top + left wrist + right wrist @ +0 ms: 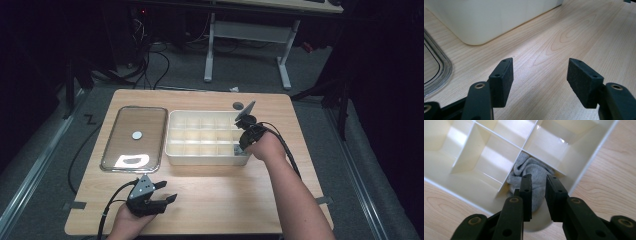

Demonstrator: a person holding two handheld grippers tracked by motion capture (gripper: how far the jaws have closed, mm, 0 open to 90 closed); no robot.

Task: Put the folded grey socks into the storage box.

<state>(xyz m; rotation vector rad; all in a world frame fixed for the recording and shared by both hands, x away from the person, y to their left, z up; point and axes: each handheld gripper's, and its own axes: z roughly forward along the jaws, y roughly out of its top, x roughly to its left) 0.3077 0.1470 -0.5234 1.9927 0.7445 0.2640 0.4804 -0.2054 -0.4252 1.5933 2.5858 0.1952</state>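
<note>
1. A wooden table (pixel 210 200) carries a clear lid (pixel 134 138) toward its left edge and a cream divided box (pixel 207 137) in the middle, the two lying side by side and just apart.
2. The lid lies flat, with a small round white knob (pixel 137 134) at its centre and a bright glare patch near its front end.
3. The box is split by thin walls into a grid of compartments; most look bare.
4. A grey sock (pixel 529 178) sits bunched in the box's front right corner compartment; from above it shows as a small grey patch (pixel 237 148).
5. The right gripper (pixel 242 148) is held over that same corner of the box, a hand (pixel 265 147) behind it. In the right gripper view its jaws (pixel 538 195) stand with a narrow gap between them, just above the sock; whether they pinch any cloth I cannot tell.
6. The left gripper (pixel 167 192) rests low near the table's front left corner, well apart from the box. In the left gripper view its jaws (pixel 540 81) are spread wide over bare wood, gripping nothing.
7. A small dark disc (pixel 238 105) lies on the table near its back edge, behind the box.
</note>
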